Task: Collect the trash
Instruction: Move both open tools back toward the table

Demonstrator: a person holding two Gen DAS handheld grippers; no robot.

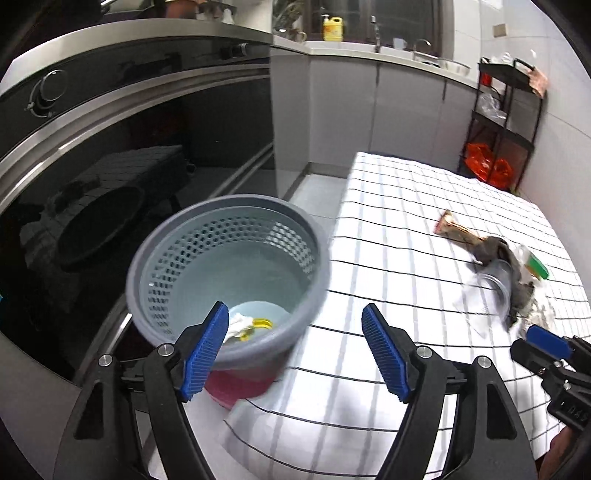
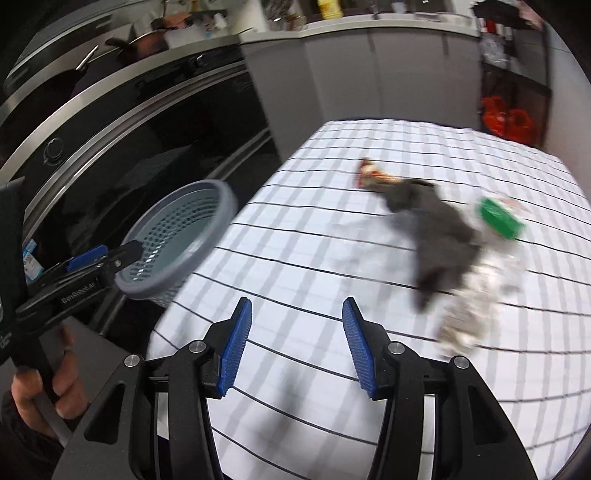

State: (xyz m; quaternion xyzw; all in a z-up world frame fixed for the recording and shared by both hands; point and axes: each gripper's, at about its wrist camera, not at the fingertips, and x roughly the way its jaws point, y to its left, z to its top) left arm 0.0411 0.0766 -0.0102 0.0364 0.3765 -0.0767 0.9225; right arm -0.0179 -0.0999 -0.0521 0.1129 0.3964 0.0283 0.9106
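Left gripper (image 1: 295, 354) is hanging wide open and empty over the bin (image 1: 229, 280) (scraps inside), while the right gripper (image 2: 297, 347), half open and empty, is facing the litter (image 2: 443, 240) on the table (image 2: 295, 221).

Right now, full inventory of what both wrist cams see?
Basket: 1, grey, perforated, off the table's left edge; white scrap and something yellow inside.
Tablecloth: 1, white with dark grid, covers the table.
Snack wrapper: 1, brown-red, far side of the trash pile.
Grey rag: 1, dark grey, middle of the pile.
Green item: 1, right of the rag; blurred.
Crumpled paper: white, near end of the pile.
Clear plastic cup: 1, on its side under the rag.
Shelf rack: 1, black, far right; orange bags on the bottom shelf.
Yellow bottle: 1, far counter.
Left gripper: open, empty.
Right gripper: open, empty.
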